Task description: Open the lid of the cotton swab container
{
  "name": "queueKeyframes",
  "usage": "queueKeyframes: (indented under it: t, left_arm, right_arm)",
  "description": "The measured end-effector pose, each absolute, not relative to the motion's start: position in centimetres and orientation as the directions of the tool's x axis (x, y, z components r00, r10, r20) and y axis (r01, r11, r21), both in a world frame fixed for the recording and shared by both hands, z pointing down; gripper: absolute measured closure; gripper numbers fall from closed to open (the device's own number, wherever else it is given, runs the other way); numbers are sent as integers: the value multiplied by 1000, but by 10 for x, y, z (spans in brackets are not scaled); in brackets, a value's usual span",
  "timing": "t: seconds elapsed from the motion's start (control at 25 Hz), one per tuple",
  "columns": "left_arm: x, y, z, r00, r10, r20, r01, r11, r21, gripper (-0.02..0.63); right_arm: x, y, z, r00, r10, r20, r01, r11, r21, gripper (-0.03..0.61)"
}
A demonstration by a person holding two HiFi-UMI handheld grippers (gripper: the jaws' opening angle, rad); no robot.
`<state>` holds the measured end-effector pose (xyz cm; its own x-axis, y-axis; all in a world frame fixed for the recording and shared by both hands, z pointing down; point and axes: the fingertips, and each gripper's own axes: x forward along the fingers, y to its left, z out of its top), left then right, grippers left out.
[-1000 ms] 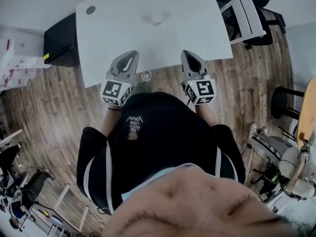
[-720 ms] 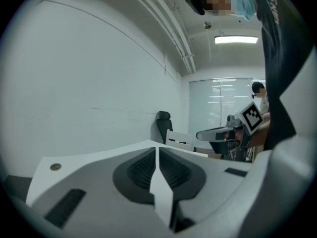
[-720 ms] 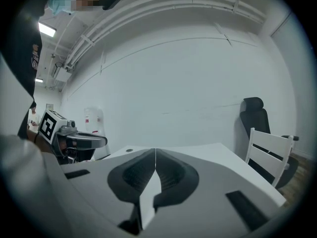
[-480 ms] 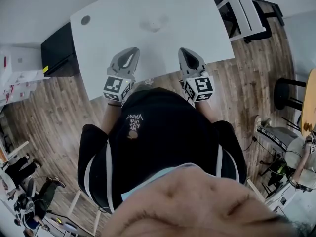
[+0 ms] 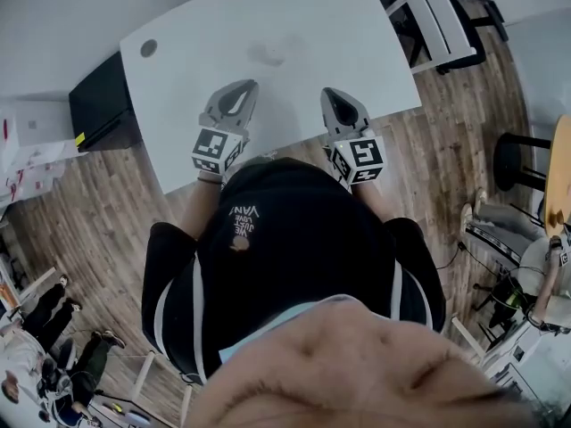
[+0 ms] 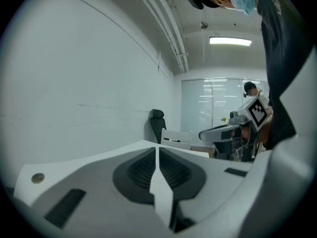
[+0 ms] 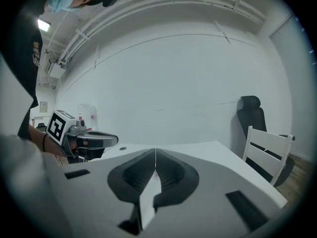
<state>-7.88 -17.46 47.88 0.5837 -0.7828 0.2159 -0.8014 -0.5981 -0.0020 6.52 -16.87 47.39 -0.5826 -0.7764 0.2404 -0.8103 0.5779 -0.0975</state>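
The cotton swab container (image 5: 272, 52) is a small, pale, see-through shape near the middle of the white table (image 5: 178, 69); its lid cannot be made out. My left gripper (image 5: 242, 88) hovers over the table's near edge, short of the container and to its left, jaws shut and empty. The right gripper (image 5: 335, 94) is level with it, short of the container and to its right, also shut on nothing. In the left gripper view the shut jaws (image 6: 157, 150) hide the container. The right gripper view's jaws (image 7: 155, 153) do the same.
A round cable hole (image 5: 148, 48) marks the table's far left corner. A black cabinet (image 5: 103, 105) stands left of the table, a white chair (image 5: 437, 20) at its right end and a black stool (image 5: 517, 181) further right. People stand at the lower left on the wood floor.
Both grippers have moved a little forward over the table's near edge toward the container. The head view has swung slightly, so the table sits more tilted.
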Motion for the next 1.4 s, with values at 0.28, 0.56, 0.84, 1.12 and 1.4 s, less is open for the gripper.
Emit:
queueKeyframes:
  t: [0.28, 0.56, 0.84, 1.12, 1.4]
  left_arm:
    - [-82, -192, 481, 599, -774, 203, -794, -608, 25, 581]
    - [-82, -213, 487, 599, -776, 197, -797, -601, 56, 581]
    - [-77, -232, 506, 614, -756, 228, -784, -618, 59, 581]
    - [-79, -249, 530, 622, -741, 253, -780, -615, 115, 581]
    - [-81, -263, 566, 611, -721, 328, -789, -588, 178, 581]
  right_arm:
    - [60, -174, 477, -571, -787, 233, -819, 565, -99, 566]
    - [64, -183, 482, -560, -789, 252, -826, 555, -100, 566]
    - [65, -190, 488, -549, -790, 273, -833, 543, -104, 566]
    - [63, -193, 492, -541, -790, 287, -838, 534, -108, 566]
    - [62, -191, 500, -538, -781, 317, -839, 531, -115, 566]
